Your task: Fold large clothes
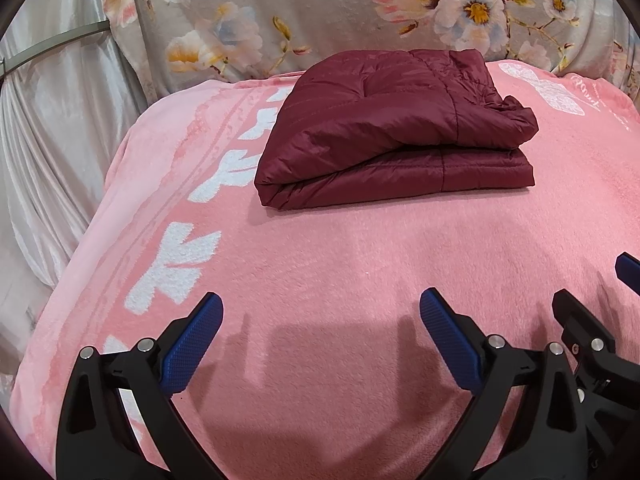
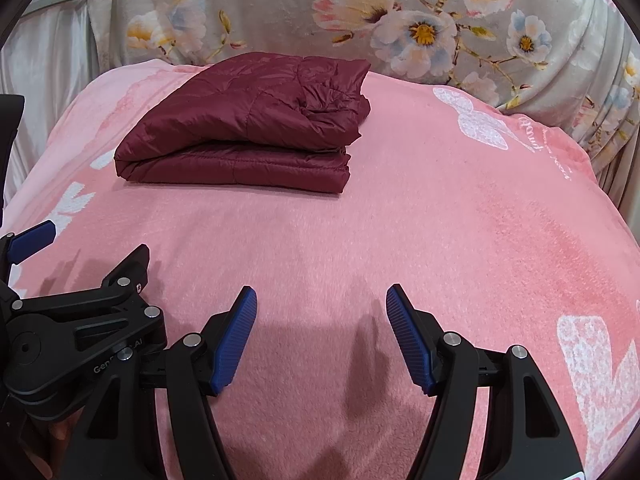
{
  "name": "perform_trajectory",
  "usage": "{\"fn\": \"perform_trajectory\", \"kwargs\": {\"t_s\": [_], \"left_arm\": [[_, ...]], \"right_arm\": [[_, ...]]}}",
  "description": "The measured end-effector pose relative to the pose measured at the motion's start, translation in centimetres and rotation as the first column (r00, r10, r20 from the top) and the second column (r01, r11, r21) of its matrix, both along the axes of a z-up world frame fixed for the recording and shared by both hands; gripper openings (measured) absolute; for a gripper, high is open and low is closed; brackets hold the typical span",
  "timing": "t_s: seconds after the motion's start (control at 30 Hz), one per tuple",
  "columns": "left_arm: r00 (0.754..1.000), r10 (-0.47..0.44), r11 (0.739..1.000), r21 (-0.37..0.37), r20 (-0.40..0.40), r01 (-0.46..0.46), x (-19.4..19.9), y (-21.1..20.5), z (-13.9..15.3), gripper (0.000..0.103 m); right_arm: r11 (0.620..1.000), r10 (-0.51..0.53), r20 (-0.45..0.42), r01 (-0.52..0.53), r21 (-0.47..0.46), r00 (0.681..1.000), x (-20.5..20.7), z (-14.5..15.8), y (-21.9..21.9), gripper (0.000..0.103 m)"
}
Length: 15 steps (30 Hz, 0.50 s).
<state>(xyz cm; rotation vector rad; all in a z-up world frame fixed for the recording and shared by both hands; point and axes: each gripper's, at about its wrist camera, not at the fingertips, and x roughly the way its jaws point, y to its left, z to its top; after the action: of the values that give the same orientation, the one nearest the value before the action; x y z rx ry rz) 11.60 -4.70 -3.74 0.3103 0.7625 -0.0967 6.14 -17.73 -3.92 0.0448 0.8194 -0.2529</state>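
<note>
Both grippers, left gripper [image 1: 320,312] and right gripper [image 2: 321,303], spread wide; folded jacket [image 1: 392,132] on pink blanket [image 1: 320,264]

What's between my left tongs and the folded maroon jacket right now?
Only bare pink blanket. In the left wrist view nothing lies between the open left tongs and the maroon jacket; the right wrist view agrees.

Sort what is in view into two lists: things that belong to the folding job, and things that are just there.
Belongs to the job:
- maroon quilted jacket, already folded into a bundle
- left tool, open, empty
- right tool, open, empty
- pink blanket, the surface under the jacket

Just there:
- floral cloth behind
- pale satin drape at the left
</note>
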Motion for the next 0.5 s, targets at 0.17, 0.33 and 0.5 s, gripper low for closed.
{"fn": "perform_trajectory", "kwargs": {"t_s": [0.17, 0.33, 0.5], "left_arm": [[1.000, 0.001, 1.000, 0.001, -0.001, -0.001, -0.07, -0.10, 0.01, 0.095], [1.000, 0.001, 1.000, 0.000, -0.001, -0.001, -0.01, -0.09, 0.10, 0.095], [1.000, 0.004, 1.000, 0.000, 0.002, -0.004, -0.06, -0.09, 0.08, 0.094]], "right_arm": [[1.000, -0.003, 0.001, 0.003, -0.008, 1.000, -0.05, 0.05, 0.16, 0.066], [1.000, -0.003, 0.002, 0.003, -0.007, 1.000, -0.08, 0.05, 0.09, 0.066], [1.000, -0.001, 0.001, 0.001, -0.008, 1.000, -0.06, 0.03, 0.09, 0.066]]}}
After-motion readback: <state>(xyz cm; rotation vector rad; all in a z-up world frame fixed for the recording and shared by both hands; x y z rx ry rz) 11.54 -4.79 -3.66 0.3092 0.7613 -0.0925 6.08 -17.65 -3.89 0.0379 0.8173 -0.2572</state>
